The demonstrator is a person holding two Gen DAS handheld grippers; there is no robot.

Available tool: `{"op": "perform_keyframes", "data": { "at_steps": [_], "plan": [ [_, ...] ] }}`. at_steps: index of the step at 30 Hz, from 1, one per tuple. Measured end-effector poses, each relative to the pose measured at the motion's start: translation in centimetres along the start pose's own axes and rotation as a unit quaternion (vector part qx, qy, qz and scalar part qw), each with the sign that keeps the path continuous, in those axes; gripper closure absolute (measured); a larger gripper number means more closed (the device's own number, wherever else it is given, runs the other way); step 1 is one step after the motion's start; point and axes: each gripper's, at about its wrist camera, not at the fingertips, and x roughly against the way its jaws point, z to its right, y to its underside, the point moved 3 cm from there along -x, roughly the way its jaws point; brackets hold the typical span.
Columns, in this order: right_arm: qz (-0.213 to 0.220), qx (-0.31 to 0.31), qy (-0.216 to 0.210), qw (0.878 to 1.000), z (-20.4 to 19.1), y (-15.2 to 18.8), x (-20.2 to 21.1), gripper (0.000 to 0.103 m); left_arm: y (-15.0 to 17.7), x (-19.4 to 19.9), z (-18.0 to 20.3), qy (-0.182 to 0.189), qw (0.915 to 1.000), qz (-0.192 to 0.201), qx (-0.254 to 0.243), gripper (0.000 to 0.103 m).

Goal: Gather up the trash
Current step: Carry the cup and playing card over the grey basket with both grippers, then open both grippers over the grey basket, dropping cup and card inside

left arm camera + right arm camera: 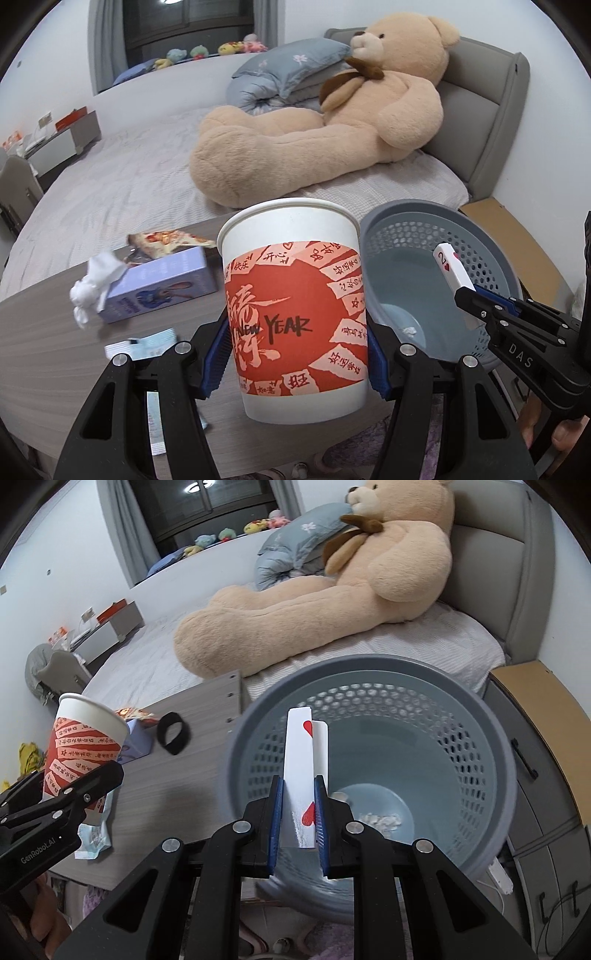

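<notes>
Paper cup [295, 314], red-banded and upright, clamped at mid-height between the blue pads of the left gripper [297, 354], carried over the counter [48, 332] edge just beside the grey perforated trash basket [436, 229]. Folded playing card [301, 771], red hearts showing, pinched edge-on in the right gripper [298, 819], poised above the basket's open mouth, where a few pale scraps [382, 819] already lie on the bottom. Likely hazards: cup wall crushed or slipping if squeezed unevenly; cup released short of the rim, falling to the floor between counter and basket; card, light and flat, fluttering sideways past the rim if dropped from high; both grippers crowding the same opening and knocking each other or tipping the basket. Remaining on the counter: crumpled tissue [92, 284], blue box [162, 284], snack wrapper [166, 240], pale packet [144, 345], black band [173, 733]. Beyond, bed [110, 177] with large teddy bear [332, 122].
</notes>
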Motion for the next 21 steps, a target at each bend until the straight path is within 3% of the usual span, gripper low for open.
{"op": "perform_keyframes", "data": {
  "at_steps": [13, 21],
  "plan": [
    [0.005, -0.051, 0.022, 0.998, 7.3, -0.8, 1.1, 0.086, -2.0, -3.4, 7.0, 0.044, 0.9975, -0.029, -0.046, 0.043],
    [-0.008, -0.063, 0.013, 0.998, 9.1, -1.0, -0.2, 0.086, -2.6, -5.3, 9.7, 0.050, 0.9958, -0.045, -0.062, 0.042]
  ]
}}
